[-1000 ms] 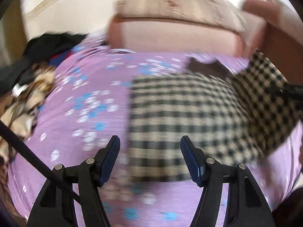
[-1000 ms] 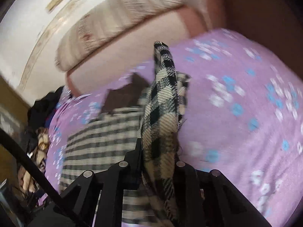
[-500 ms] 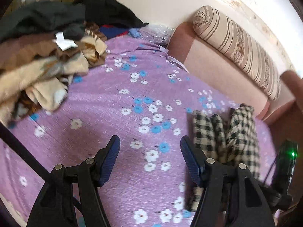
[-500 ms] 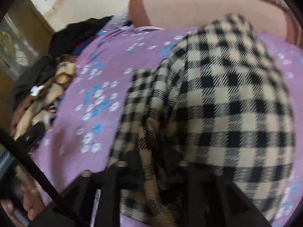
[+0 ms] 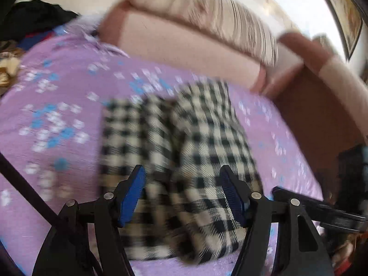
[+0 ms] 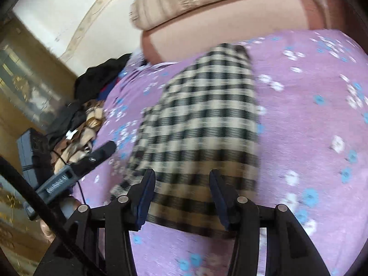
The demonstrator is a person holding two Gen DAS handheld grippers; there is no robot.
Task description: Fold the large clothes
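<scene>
Hovering my left gripper and right gripper, fingers apart, empty, over checked garment lying folded mid-frame on purple floral bedsheet; clothes pile left.

no text, label or number can be read anywhere.

Cream-and-black checked woven garment; lilac bedsheet with white and blue flowers; beige striped bolster.
</scene>
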